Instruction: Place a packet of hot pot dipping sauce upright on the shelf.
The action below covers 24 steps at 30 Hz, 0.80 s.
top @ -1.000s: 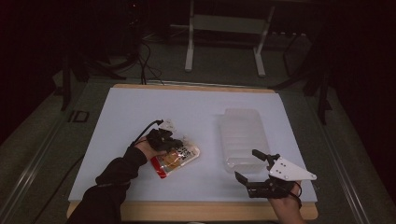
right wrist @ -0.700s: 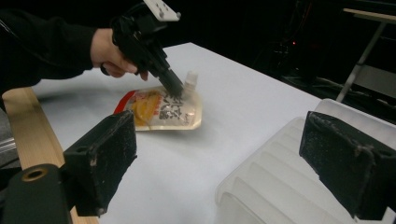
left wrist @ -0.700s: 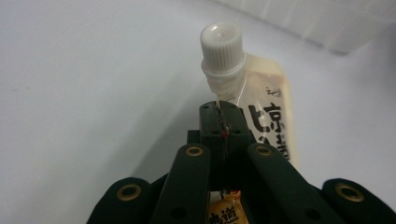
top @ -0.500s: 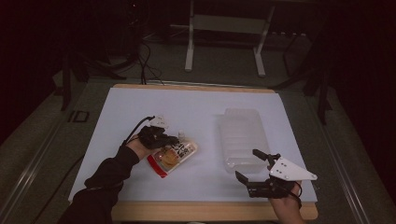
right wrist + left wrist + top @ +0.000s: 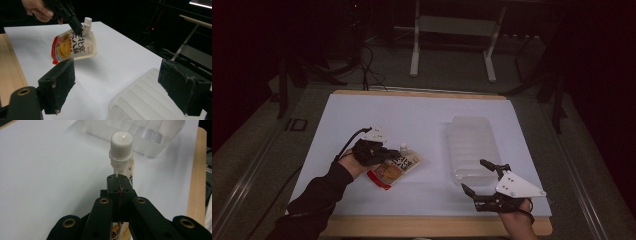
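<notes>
One pouch (image 5: 75,46) in left gripper (image 5: 119,185), airborne.

A dim room is lying in near darkness around the white-topped table (image 5: 422,115) with its wooden edge, while a pale metal stand (image 5: 452,30) is standing on the grey floor (image 5: 287,150) behind it, cables (image 5: 367,65) trailing beside.

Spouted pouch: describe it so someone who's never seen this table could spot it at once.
Start at the white table, then go to its near left part, left of the clear plastic tray. The spouted pouch hangs there, clamped just below its spout by the left hand-held gripper. It is the one printed thing: cream with a red edge, dark lettering, a yellow food picture and a white ribbed screw cap.
</notes>
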Each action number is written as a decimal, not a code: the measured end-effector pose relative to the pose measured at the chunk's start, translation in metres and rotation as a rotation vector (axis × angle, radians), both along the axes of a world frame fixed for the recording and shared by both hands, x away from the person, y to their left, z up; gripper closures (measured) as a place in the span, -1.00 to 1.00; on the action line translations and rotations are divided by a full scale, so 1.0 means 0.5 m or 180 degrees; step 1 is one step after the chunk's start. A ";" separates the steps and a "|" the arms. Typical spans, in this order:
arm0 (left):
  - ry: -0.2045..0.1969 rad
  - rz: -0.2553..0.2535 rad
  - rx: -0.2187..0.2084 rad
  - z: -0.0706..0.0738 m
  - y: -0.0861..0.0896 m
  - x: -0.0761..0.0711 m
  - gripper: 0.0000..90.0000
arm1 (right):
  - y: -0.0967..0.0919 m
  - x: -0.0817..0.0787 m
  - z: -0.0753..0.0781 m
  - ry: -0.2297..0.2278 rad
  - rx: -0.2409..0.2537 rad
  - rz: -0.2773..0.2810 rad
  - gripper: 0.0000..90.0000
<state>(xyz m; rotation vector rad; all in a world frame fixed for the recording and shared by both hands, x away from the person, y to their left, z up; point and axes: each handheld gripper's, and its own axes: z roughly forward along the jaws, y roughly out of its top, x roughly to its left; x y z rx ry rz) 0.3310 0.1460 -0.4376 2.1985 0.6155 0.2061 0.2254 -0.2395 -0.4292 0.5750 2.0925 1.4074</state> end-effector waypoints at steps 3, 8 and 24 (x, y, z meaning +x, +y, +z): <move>-0.0009 0.0017 -0.0059 0.008 0.001 -0.013 1.00 | 0.000 0.000 0.000 0.0013 -0.0012 -0.0006 -0.67; -0.0040 0.0012 -0.0218 0.019 0.010 -0.035 1.00 | -0.003 0.003 0.001 0.0056 0.0031 0.0026 -0.65; -0.0285 0.0078 -0.0801 0.075 -0.013 -0.069 1.00 | 0.001 0.027 0.038 0.0262 0.0181 0.0280 -0.74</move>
